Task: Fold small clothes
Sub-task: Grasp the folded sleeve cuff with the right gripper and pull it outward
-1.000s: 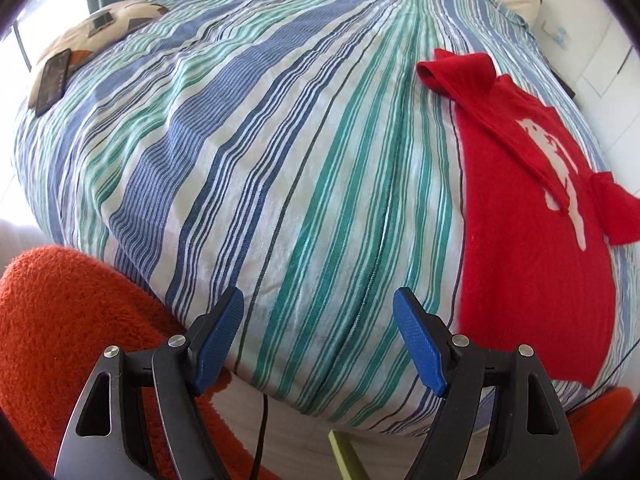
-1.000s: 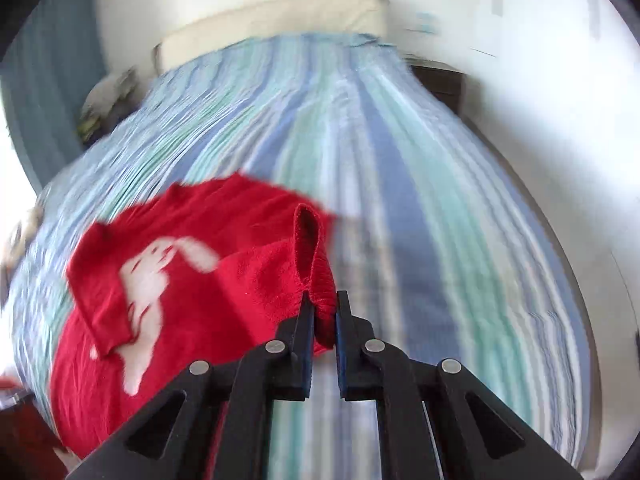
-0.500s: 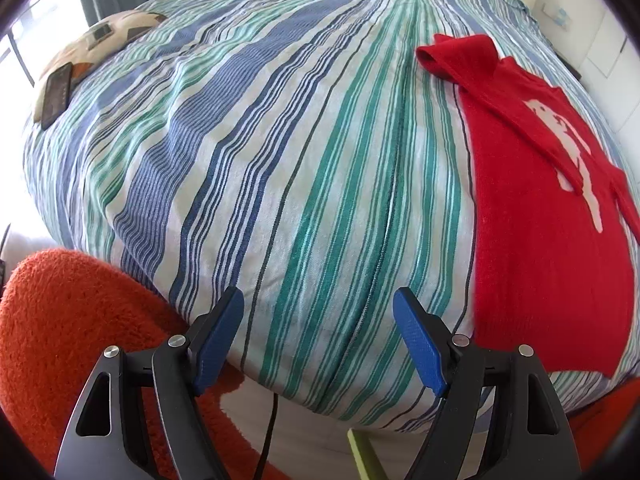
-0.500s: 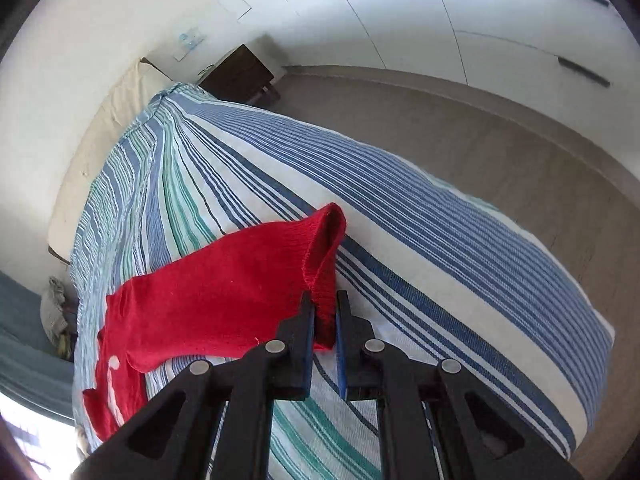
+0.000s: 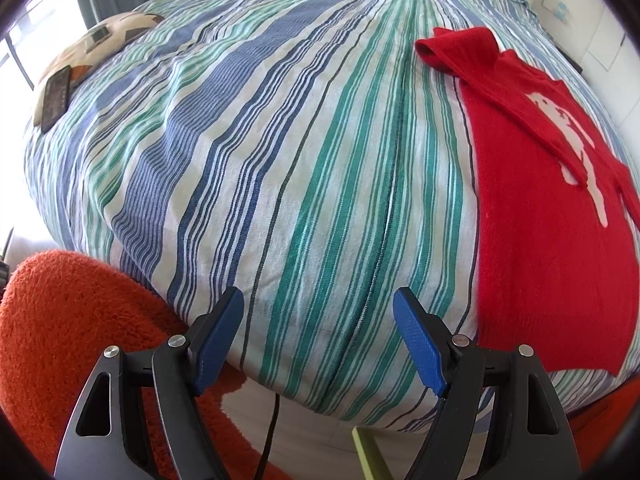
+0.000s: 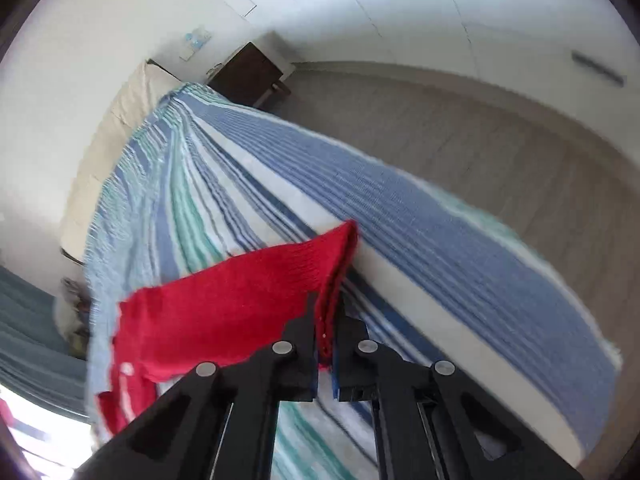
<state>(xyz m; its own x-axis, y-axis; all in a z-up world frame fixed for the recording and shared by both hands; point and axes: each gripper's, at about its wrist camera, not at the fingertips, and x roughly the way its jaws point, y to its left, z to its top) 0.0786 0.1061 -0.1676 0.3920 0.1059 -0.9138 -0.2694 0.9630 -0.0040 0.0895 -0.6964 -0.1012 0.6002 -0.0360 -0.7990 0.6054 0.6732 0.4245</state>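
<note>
A small red sweater [image 5: 548, 208] with a white figure on it lies on the striped bed [image 5: 280, 140], at the right in the left wrist view, one sleeve folded across it. My left gripper [image 5: 318, 328] is open and empty over the bed's near edge, to the left of the sweater. My right gripper [image 6: 326, 320] is shut on the cuff of the sweater's other sleeve [image 6: 240, 304] and holds it stretched out above the bed [image 6: 400, 208].
An orange fluffy rug [image 5: 60, 320] lies below the bed's near-left corner. A patterned cushion [image 5: 104, 44] with a dark phone [image 5: 56, 96] on it sits at the bed's far left. A dark nightstand [image 6: 252, 76] stands by the wall near the headboard.
My right gripper has swung the held sleeve outward, away from the sweater's body, toward the bed's side. The sleeve now lies stretched out. My left gripper has barely moved.
</note>
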